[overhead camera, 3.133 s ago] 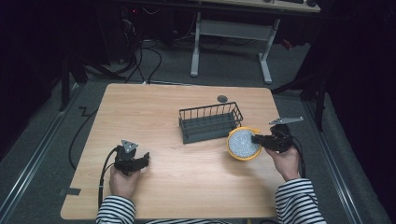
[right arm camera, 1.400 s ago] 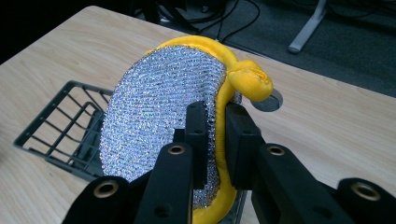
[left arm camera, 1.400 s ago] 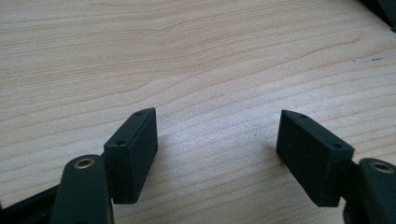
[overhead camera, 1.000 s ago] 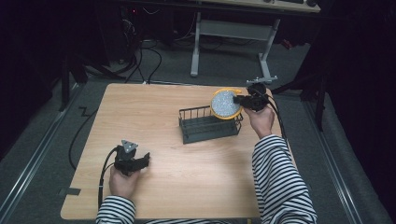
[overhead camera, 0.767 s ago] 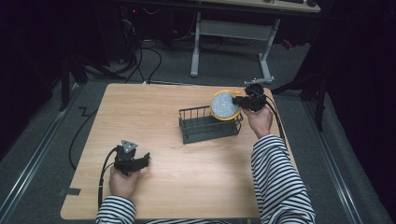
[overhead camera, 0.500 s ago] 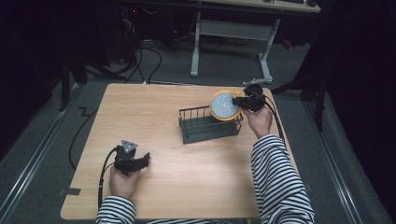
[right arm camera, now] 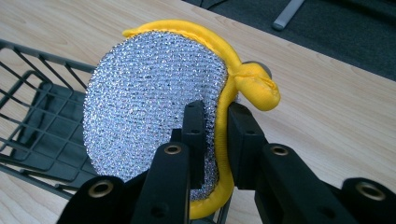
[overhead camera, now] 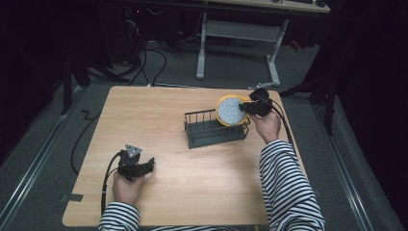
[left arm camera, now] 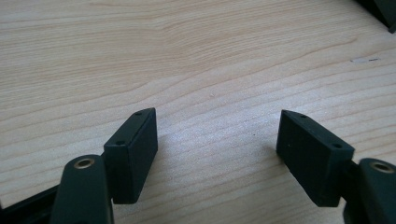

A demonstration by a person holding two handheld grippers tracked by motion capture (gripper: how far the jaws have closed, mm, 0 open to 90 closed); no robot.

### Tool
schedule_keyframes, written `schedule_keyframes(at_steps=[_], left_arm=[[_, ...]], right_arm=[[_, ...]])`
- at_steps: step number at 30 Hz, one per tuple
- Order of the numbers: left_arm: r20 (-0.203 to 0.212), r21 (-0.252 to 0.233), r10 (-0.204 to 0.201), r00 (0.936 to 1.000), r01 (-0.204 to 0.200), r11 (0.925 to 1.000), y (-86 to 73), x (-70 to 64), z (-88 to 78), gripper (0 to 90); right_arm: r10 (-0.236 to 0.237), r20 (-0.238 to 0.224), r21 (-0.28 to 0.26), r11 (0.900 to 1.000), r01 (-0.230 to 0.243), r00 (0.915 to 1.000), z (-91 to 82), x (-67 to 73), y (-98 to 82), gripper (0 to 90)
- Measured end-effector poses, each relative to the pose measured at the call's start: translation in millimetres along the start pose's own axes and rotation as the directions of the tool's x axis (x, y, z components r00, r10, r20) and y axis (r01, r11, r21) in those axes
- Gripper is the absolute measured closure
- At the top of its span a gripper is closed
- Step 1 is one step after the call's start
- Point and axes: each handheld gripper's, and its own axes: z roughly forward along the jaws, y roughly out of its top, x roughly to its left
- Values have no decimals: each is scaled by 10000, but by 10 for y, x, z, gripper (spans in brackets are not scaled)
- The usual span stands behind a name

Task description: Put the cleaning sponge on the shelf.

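A round scrub pad (overhead camera: 231, 110) with a silver mesh face and yellow rim hangs on edge over the right end of the dark wire basket (overhead camera: 204, 137). My right gripper (overhead camera: 246, 107) is shut on the pad's rim; in the right gripper view the two jaws pinch the scrub pad (right arm camera: 154, 112) at its lower edge, right gripper (right arm camera: 215, 122), with the basket (right arm camera: 32, 121) below and to the left. My left gripper (overhead camera: 150, 163) rests on the wooden table (overhead camera: 159, 110) at the front left. In the left gripper view the left gripper (left arm camera: 217, 140) stands open over bare wood.
A small dark round object (right arm camera: 264, 70) lies on the table just behind the pad. Past the far edge stand a desk frame (overhead camera: 235, 33) and cables on the floor. The table's right edge lies close to my right hand.
The right hand has lifted the scrub pad from the table right of the basket up and back over the basket's right end; within the last second it barely shifted. The left gripper stayed put.
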Motion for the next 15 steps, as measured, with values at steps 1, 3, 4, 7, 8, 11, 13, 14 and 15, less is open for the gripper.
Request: schedule_keyframes(at_steps=[1,3,4,7,8,11,13,14,15], left_arm=[[-1,3,2,10000,-2,10000,0,0,0,300],[9,7,4,10000,-4,10000,0,1,-1,300],[3,1,1,10000,-1,10000,0,1,0,300],[11,4,-3,10000,3,10000,0,1,-1,300],[11,4,-3,10000,3,10000,0,1,-1,300],[15,-11,-21,10000,21,10000,0,1,0,300],[14,-10,-19,10000,19,10000,0,1,0,300],[14,-13,-21,10000,21,10000,0,1,0,300],[12,-12,-21,10000,21,10000,0,0,0,300]], right_arm=[[-45,7,35,10000,45,10000,1,3,1,791],[-62,31,73,10000,62,10000,1,10,3,791],[-99,34,84,9999,98,9999,4,14,2,791],[-235,34,235,9995,234,9997,25,31,-9,790],[-235,34,235,9995,234,9997,25,31,-9,790],[-205,-41,317,9993,206,9998,35,34,-25,790],[-236,-32,337,9992,237,9997,47,33,-39,791],[-212,-57,415,9989,214,9998,47,32,-50,791],[-228,-50,428,9988,230,9997,52,30,-56,791]])
